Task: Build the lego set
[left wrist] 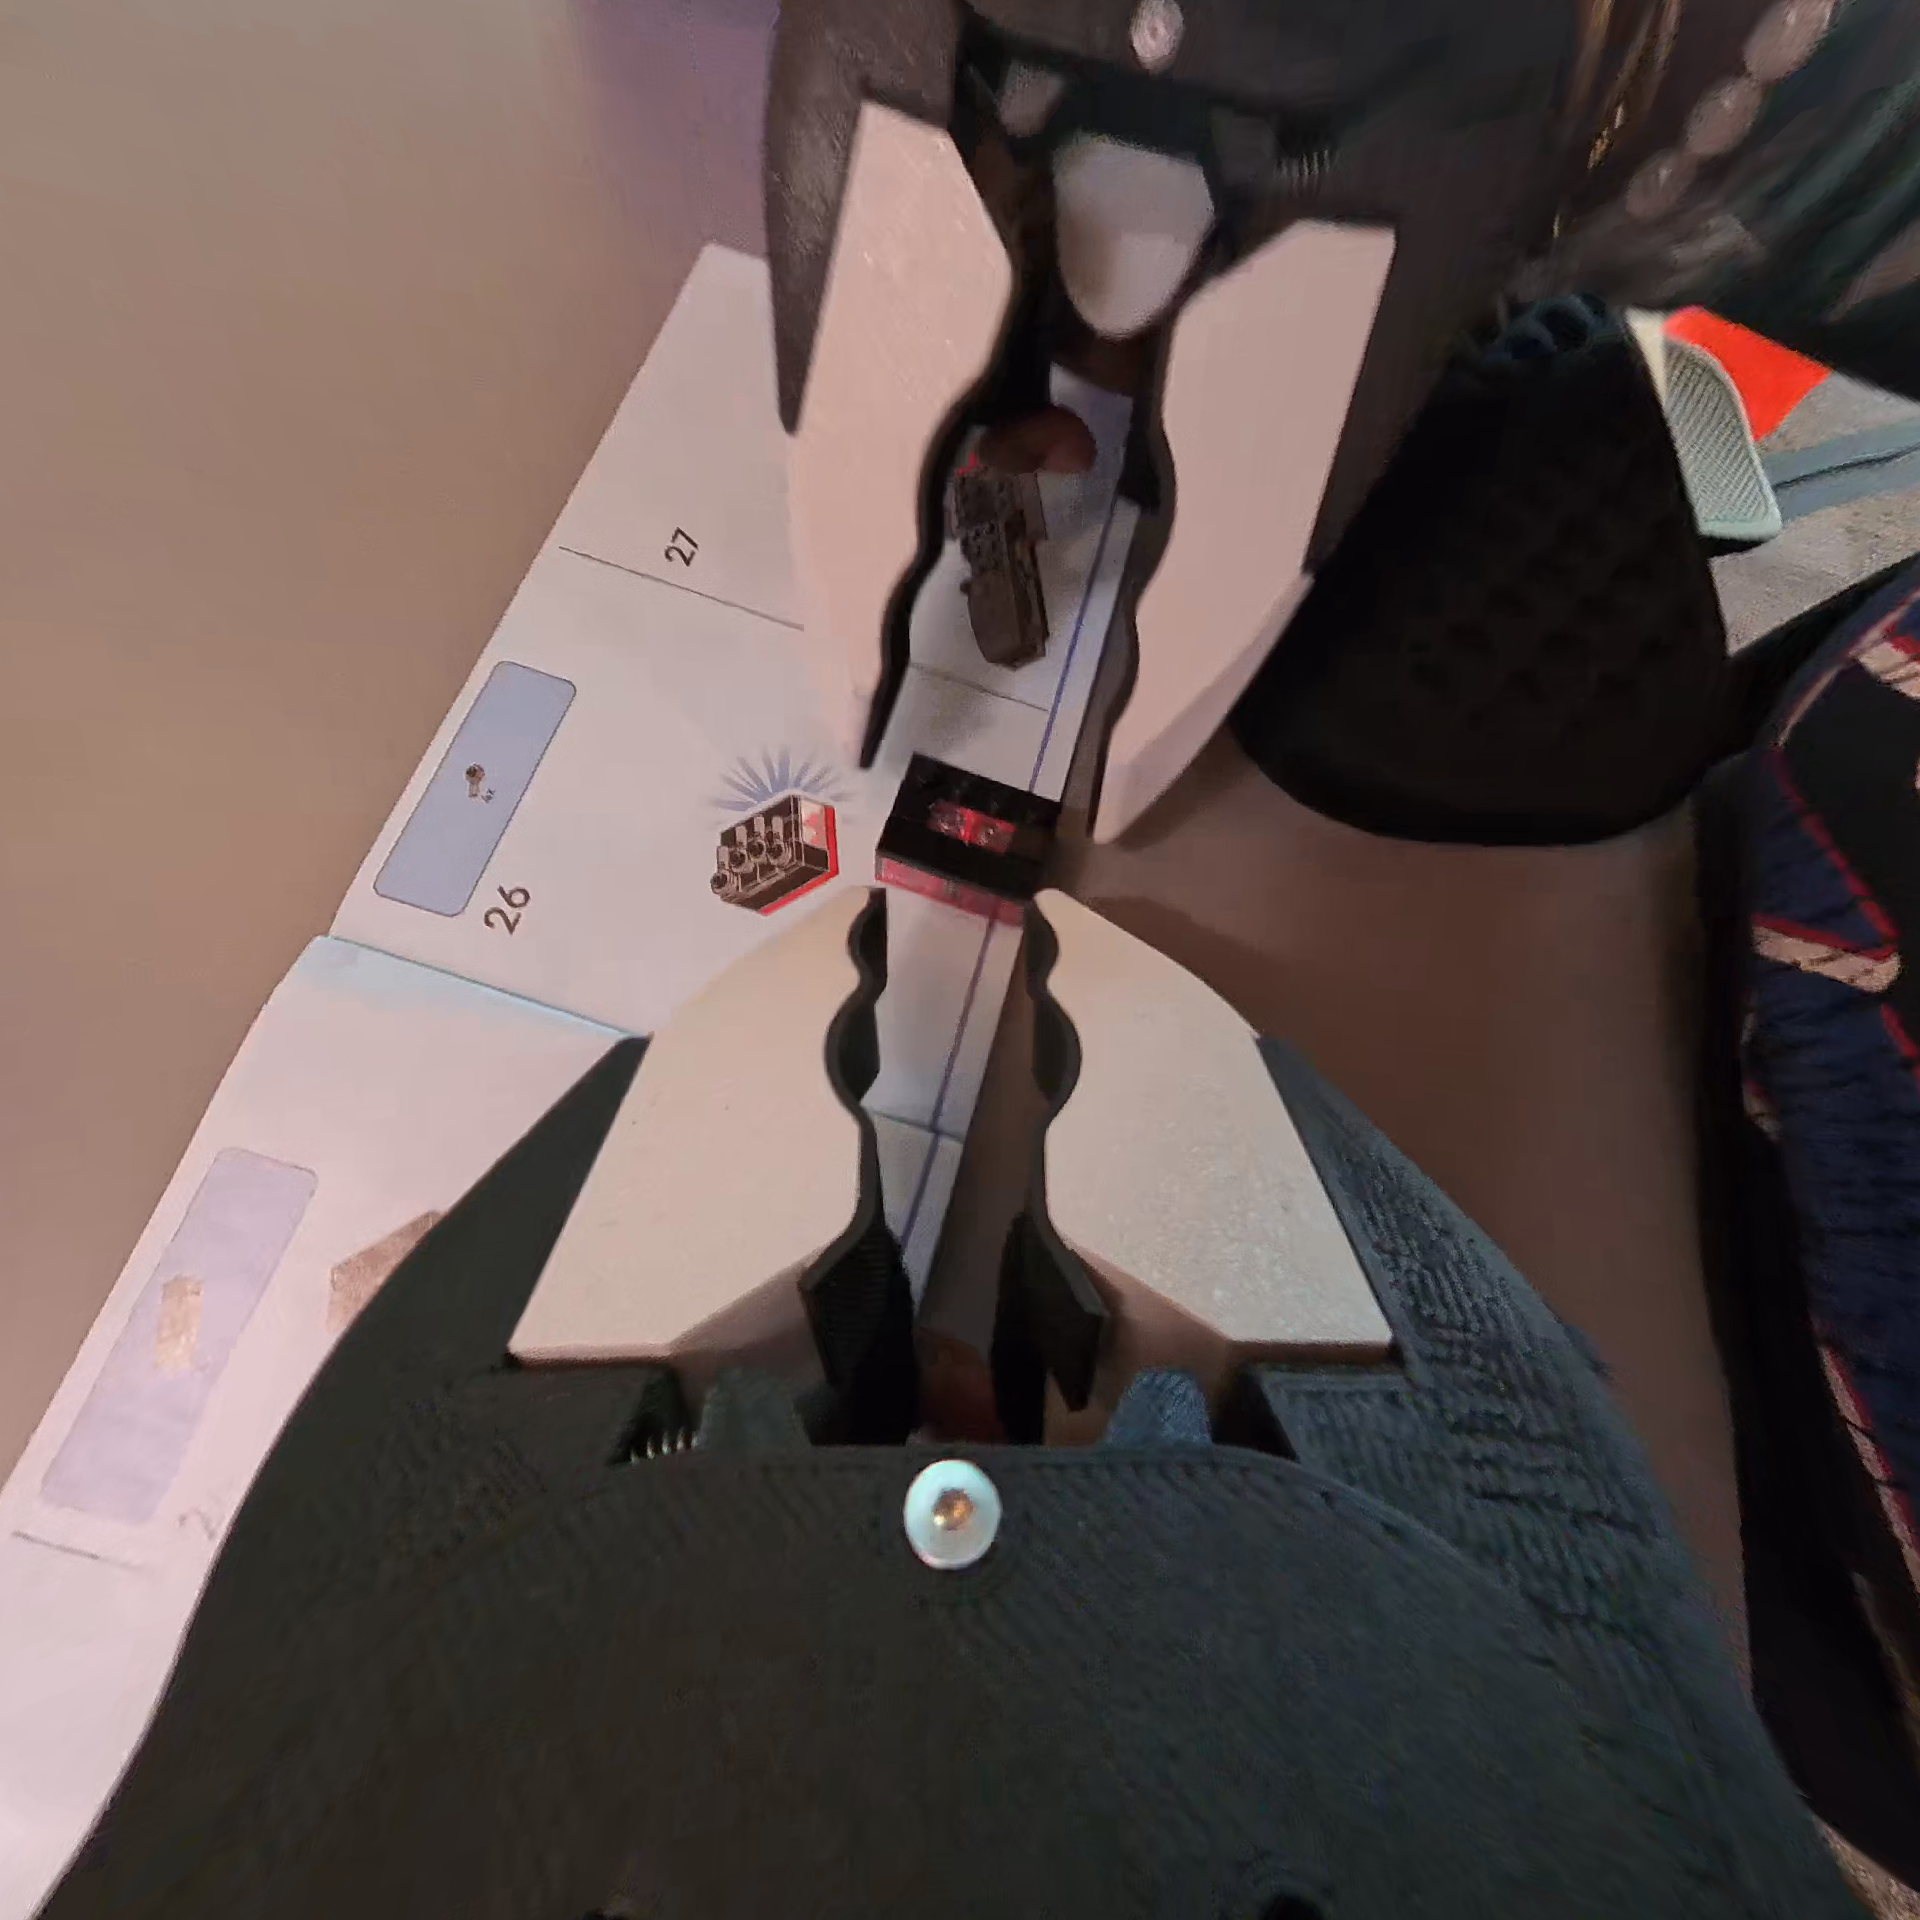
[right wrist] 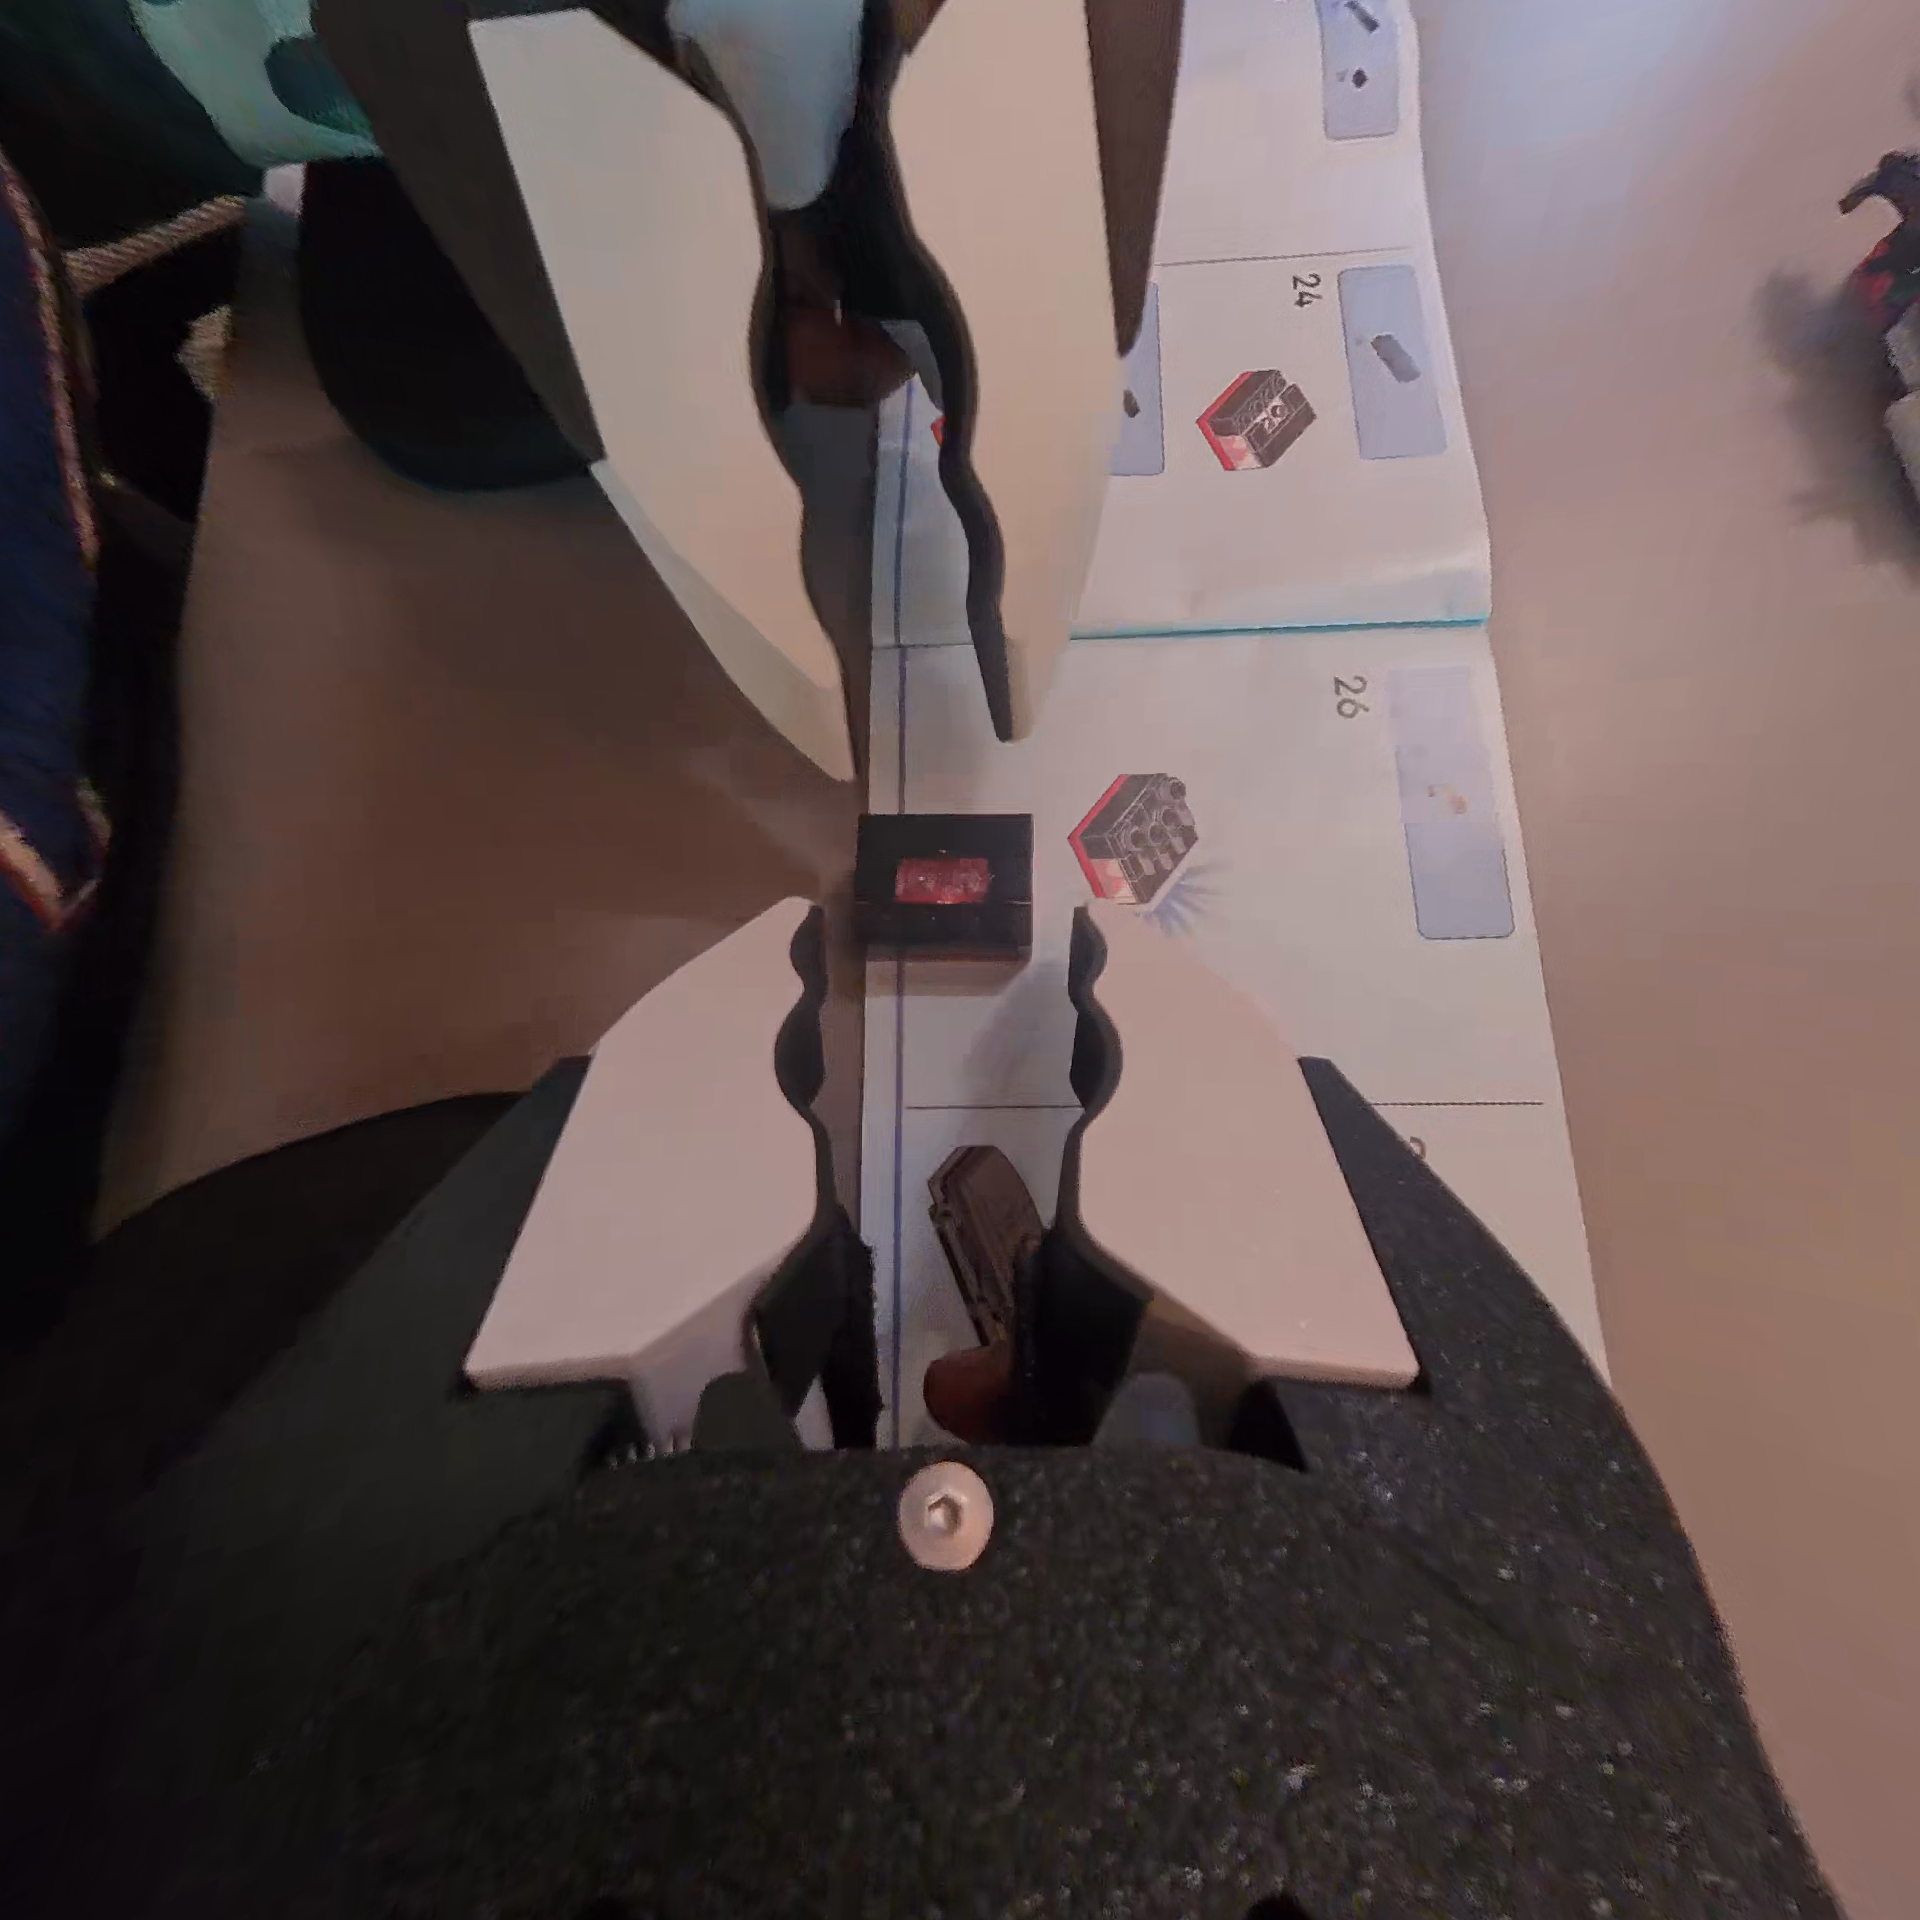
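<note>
Two grippers face each other over one small black brick with a red centre, which sits on the open white instruction booklet, close to its edge nearest the person. From my left gripper, jaws apart, the brick lies just past the fingertips, long axis crosswise to my reach. From my right gripper, jaws also apart and wider than the brick, it sits squarely ahead between the tips; neither looks clearly nearer.
</note>
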